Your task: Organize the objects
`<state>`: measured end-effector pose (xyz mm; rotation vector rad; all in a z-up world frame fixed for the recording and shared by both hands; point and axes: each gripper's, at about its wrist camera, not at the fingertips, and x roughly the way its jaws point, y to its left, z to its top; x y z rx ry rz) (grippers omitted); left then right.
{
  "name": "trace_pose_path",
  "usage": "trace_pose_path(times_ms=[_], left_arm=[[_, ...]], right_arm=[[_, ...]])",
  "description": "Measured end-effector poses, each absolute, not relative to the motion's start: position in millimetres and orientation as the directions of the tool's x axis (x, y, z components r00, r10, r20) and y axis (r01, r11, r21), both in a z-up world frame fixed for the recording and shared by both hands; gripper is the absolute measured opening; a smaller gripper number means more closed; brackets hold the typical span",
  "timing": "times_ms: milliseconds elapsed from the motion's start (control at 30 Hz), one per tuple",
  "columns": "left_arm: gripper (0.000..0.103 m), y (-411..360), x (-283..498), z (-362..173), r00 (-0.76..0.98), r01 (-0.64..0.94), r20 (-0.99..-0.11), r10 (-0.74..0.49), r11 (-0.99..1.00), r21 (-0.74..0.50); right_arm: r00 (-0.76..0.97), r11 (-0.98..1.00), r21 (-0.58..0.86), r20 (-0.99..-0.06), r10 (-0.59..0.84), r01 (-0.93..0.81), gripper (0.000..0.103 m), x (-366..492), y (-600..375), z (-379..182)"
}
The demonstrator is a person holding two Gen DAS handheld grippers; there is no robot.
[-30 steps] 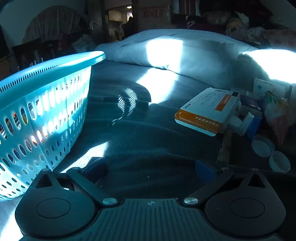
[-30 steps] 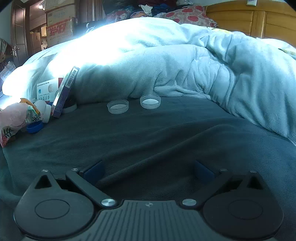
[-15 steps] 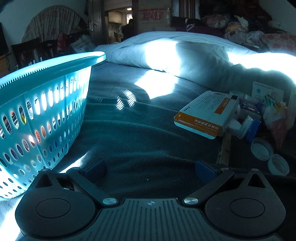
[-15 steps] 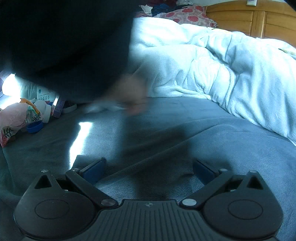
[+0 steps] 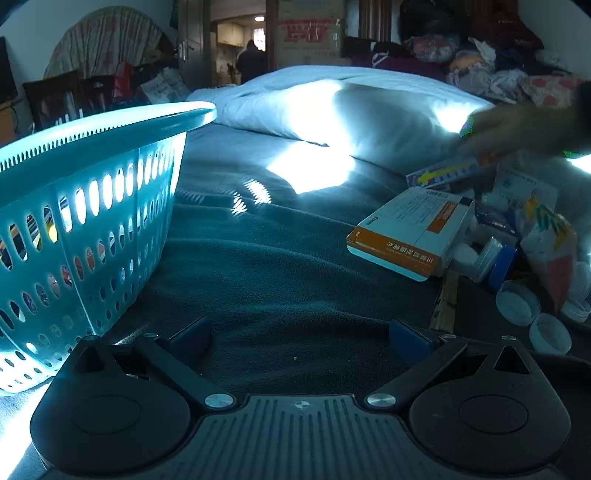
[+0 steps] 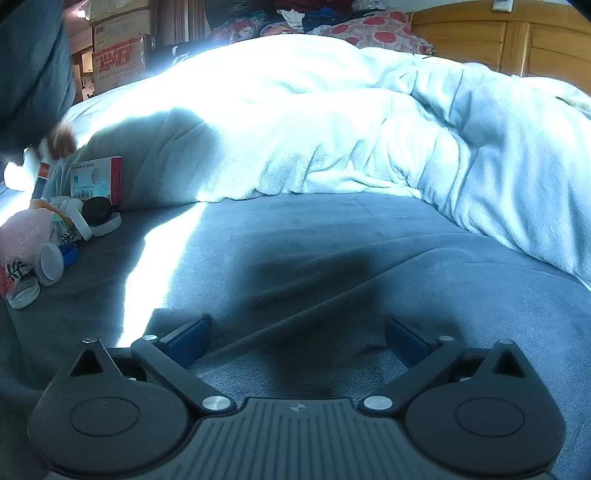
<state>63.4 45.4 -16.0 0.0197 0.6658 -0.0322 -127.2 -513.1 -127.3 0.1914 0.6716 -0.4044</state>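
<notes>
A blue perforated basket (image 5: 85,206) stands on the dark bedspread at the left. An orange-and-white box (image 5: 410,232) lies at the right beside a pile of small bottles, white lids (image 5: 517,302) and a pink packet (image 5: 552,251). A blurred hand (image 5: 517,125) holds a long box (image 5: 447,171) above the pile. My left gripper (image 5: 299,336) rests open on the bedspread, empty. My right gripper (image 6: 295,336) also lies open and empty; the pile with a white-and-red box (image 6: 96,179), the pink packet (image 6: 26,240) and the hand (image 6: 61,140) sits far left.
A pale rumpled duvet (image 6: 369,129) fills the back of the bed. A wooden headboard (image 6: 517,37) stands at the far right. Cardboard cartons (image 5: 306,33) and clutter line the room behind, and a person stands in the doorway (image 5: 251,62).
A person's arm swept across the right wrist view and now reaches the pile at the left; the two lids in mid-bed are gone. The hand lifts a long box. Both grippers stay still.
</notes>
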Motion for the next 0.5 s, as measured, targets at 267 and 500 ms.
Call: trace_pose_path(times_ms=[267,500], left_arm=[[0.103,43.9,63.7,-14.5,0.787,0.036,-0.616,-0.035,0.999,-0.011],[0.103,48.2,54.5,-6.0,0.82,0.018,-0.57,-0.051,0.998,-0.064]], right_arm=[[0.709,0.905,0.043,-0.638,-0.301,0.422,0.103,-126.5,-512.3,-126.7],[0.709,0.906,0.043,-0.638,-0.3,0.422,0.103,-126.1,-511.8,-126.4]])
